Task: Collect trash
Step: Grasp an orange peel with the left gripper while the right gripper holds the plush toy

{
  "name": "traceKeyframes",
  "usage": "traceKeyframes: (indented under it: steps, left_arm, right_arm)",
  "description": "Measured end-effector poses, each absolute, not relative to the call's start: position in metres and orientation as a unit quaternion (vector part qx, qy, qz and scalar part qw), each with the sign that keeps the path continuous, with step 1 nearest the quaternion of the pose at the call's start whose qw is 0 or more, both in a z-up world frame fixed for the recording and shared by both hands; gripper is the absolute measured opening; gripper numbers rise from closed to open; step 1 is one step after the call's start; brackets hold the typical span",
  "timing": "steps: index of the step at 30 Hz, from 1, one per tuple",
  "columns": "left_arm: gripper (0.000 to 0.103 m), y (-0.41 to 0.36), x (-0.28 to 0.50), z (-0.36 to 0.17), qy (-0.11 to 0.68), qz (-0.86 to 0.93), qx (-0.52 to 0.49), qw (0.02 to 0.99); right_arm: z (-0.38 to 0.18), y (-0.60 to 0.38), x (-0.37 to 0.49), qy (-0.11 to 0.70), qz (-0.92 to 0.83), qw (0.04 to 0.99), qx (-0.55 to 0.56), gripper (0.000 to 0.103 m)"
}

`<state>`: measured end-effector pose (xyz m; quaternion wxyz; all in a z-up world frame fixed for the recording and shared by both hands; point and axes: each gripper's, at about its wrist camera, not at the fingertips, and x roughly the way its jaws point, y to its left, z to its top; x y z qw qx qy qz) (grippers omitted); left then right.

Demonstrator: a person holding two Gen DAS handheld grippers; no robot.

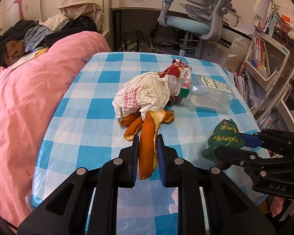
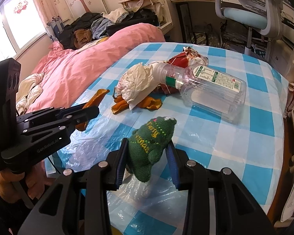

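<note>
My left gripper [image 1: 148, 140] is shut on a long strip of orange peel [image 1: 147, 146] above the blue checked tablecloth [image 1: 88, 137]; it also shows in the right wrist view [image 2: 92, 110]. My right gripper [image 2: 147, 146] is shut on a green Christmas-tree plush [image 2: 151, 145], which also shows in the left wrist view [image 1: 223, 137]. On the table lie more orange peel [image 2: 123, 104], a crumpled white paper bag [image 1: 145, 94], a red-and-white wrapper [image 1: 176, 68] and an empty clear plastic bottle [image 2: 211, 90] on its side.
A pink duvet [image 1: 19, 107] on a bed borders the table's left side, with piled clothes [image 1: 29, 37] behind. A blue-grey desk chair [image 1: 196, 15] stands beyond the table. Shelves of books [image 1: 264, 58] line the right.
</note>
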<state>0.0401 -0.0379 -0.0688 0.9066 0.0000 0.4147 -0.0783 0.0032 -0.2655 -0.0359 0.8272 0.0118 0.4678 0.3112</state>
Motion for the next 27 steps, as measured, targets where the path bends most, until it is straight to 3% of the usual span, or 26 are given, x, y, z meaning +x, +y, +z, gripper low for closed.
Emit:
traceKeyframes:
  steps: [27]
  left_arm:
    - [0.017,-0.0347,0.0382,-0.0643,0.403,-0.07,-0.006,0.912]
  right_arm:
    - [-0.0313,-0.2656,0.0043,0.456,0.312,0.834,0.013,0.038]
